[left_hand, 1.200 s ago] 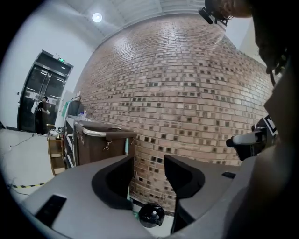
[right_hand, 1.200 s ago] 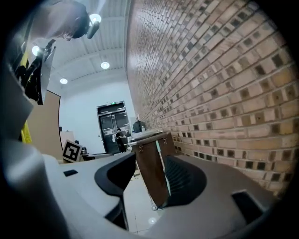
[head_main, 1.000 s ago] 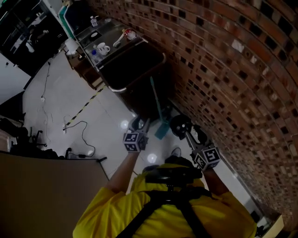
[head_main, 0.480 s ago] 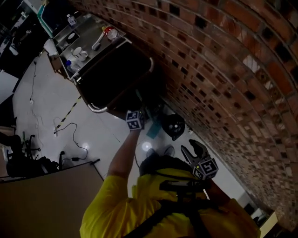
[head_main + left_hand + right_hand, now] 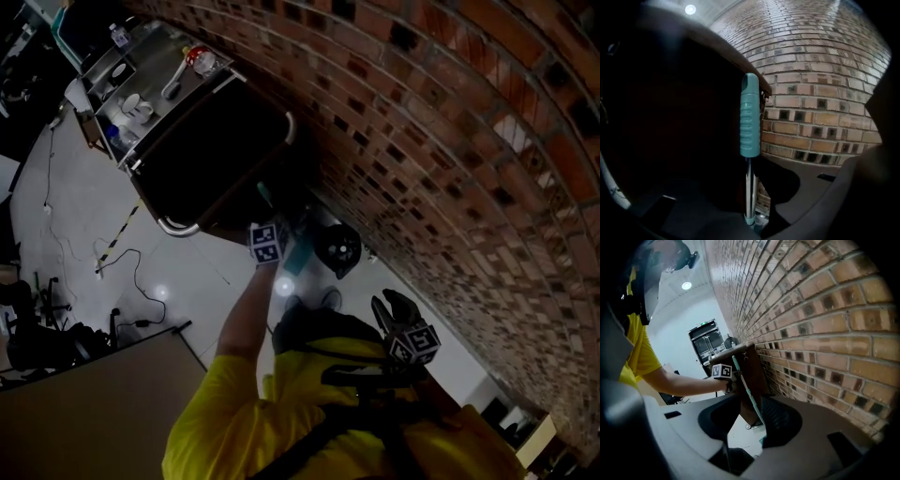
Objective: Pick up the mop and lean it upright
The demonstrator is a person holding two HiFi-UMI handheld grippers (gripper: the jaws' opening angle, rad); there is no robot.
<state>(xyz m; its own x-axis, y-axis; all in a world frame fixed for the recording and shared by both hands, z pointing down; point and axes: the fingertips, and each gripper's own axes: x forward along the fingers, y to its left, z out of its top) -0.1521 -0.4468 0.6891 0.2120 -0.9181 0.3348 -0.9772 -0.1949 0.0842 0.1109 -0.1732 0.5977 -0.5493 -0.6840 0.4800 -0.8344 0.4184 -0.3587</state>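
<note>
The mop stands upright against the dark cart (image 5: 220, 150) by the brick wall (image 5: 450, 141). Its teal grip (image 5: 750, 117) and metal shaft (image 5: 748, 187) rise between the jaws of my left gripper (image 5: 754, 212). Those jaws are closing round the shaft, and a gap still shows on the right side. In the head view my left gripper (image 5: 270, 223) reaches out to the handle, with the teal mop head (image 5: 298, 254) just below. My right gripper (image 5: 392, 307) hangs back near my chest. Its jaws are closing with nothing between them, and the mop (image 5: 746, 386) shows far ahead of it.
The cart's top shelf (image 5: 150, 84) carries cups and bottles. A black round object (image 5: 337, 248) lies on the floor beside the mop head. A cable (image 5: 131, 272) trails over the white floor at the left. A brown panel (image 5: 94, 403) stands at the lower left.
I have stepped closer to the cart. My left arm has stretched out to the mop handle. My right gripper has dropped back towards my body.
</note>
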